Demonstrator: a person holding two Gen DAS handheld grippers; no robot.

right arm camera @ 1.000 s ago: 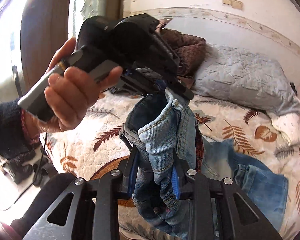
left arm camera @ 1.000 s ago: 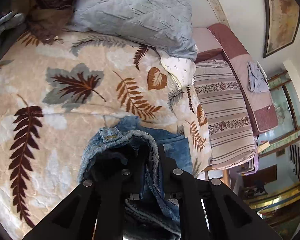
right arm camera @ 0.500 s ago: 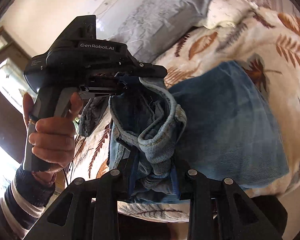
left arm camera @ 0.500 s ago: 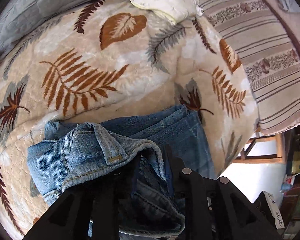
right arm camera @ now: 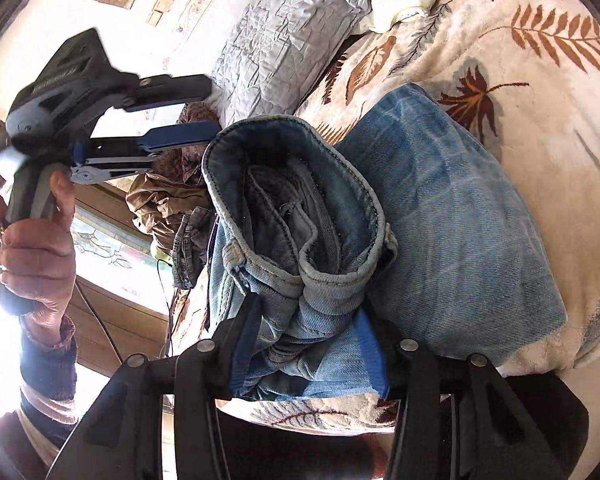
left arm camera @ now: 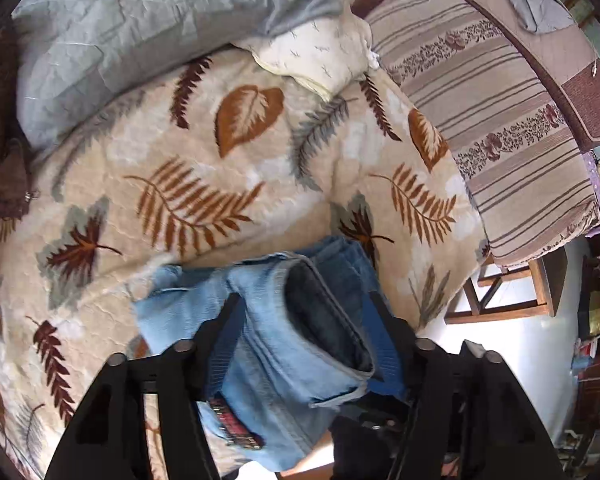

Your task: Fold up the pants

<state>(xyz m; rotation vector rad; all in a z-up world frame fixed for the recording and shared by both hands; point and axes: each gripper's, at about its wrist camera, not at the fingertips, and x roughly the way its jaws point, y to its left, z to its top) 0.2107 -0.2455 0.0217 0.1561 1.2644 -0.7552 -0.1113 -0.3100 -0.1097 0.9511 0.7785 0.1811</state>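
The blue jeans (right arm camera: 460, 216) lie folded on the leaf-patterned blanket (right arm camera: 540, 92) near the bed's edge. My right gripper (right arm camera: 304, 316) is shut on the bunched waistband (right arm camera: 300, 208), which stands up between its fingers. My left gripper (right arm camera: 204, 114) is open and empty, held up to the left of the waistband, clear of the cloth. In the left wrist view the jeans (left arm camera: 284, 336) lie between and below the spread fingers of the left gripper (left arm camera: 304, 308), with the dark inside of the waistband showing.
A grey quilted pillow (left arm camera: 140, 24) and a white pillow (left arm camera: 316, 56) lie at the head of the bed. A striped bed (left arm camera: 512, 128) stands to the right. Brown clothes (right arm camera: 168, 200) are heaped at the left. A wooden stool (left arm camera: 512, 292) stands beyond the bed edge.
My left gripper has opened and let go of the waistband, and now stands apart from it. Both grippers came down towards the bed; the right one still holds the waistband.
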